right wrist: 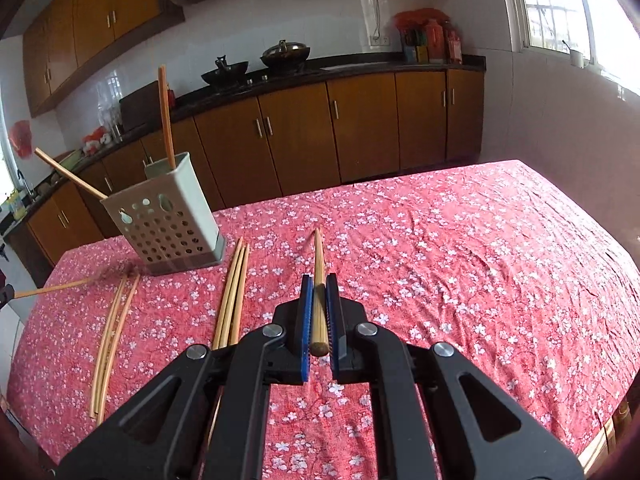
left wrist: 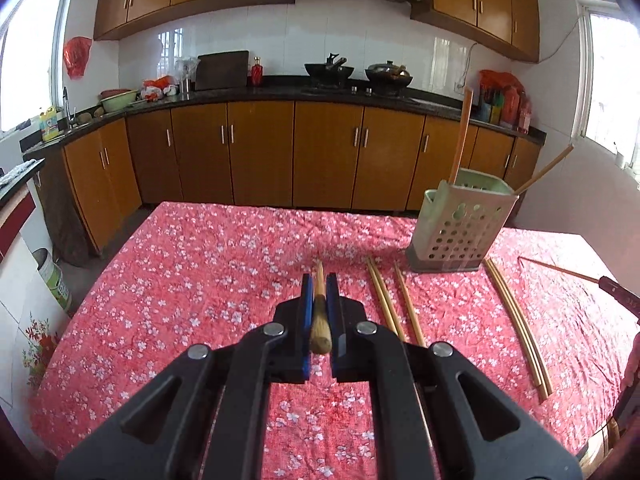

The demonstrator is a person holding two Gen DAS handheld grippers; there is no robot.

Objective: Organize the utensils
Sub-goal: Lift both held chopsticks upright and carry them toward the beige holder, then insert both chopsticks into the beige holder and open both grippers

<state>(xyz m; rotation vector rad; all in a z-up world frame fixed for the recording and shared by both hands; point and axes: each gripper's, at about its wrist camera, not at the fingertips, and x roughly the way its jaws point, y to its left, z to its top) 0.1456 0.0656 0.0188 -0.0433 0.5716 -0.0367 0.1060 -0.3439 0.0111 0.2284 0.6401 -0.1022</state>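
Now the left gripper [left wrist: 319, 292] is closed tight on one wooden chopstick [left wrist: 319, 312], and the stick's thick end pokes back between the blue pads [left wrist: 307, 308] toward the camera. It is held up above the red flowered tablecloth [left wrist: 200, 280], not touching it. Over on the other side, the right gripper [right wrist: 319, 292] is closed on a second chopstick [right wrist: 319, 280], which points forward past the fingertips, and it too is up off the cloth. A grey holder with round holes [left wrist: 460, 236] stands on the table near the far edge. Two sticks are already in it: one orange stick [left wrist: 462, 136] stands almost straight up, and one brown stick [left wrist: 546, 170] leans far out over the rim. More loose chopsticks lie flat on the cloth just in front of the holder. In the left wrist view, a pair [left wrist: 384, 300] lies next to a single one [left wrist: 408, 304] on the holder's left, and a bunch of long ones [left wrist: 520, 324] lies on its right. In the right wrist view the same bunch [right wrist: 232, 292] lies just left of the right gripper, and the other loose sticks [right wrist: 114, 328] lie farther left. Behind the table are brown kitchen cabinets [left wrist: 260, 152], a dark counter [left wrist: 280, 88] and two black pans [left wrist: 360, 70] on the stove. Bright windows [right wrist: 560, 4] are at the sides.
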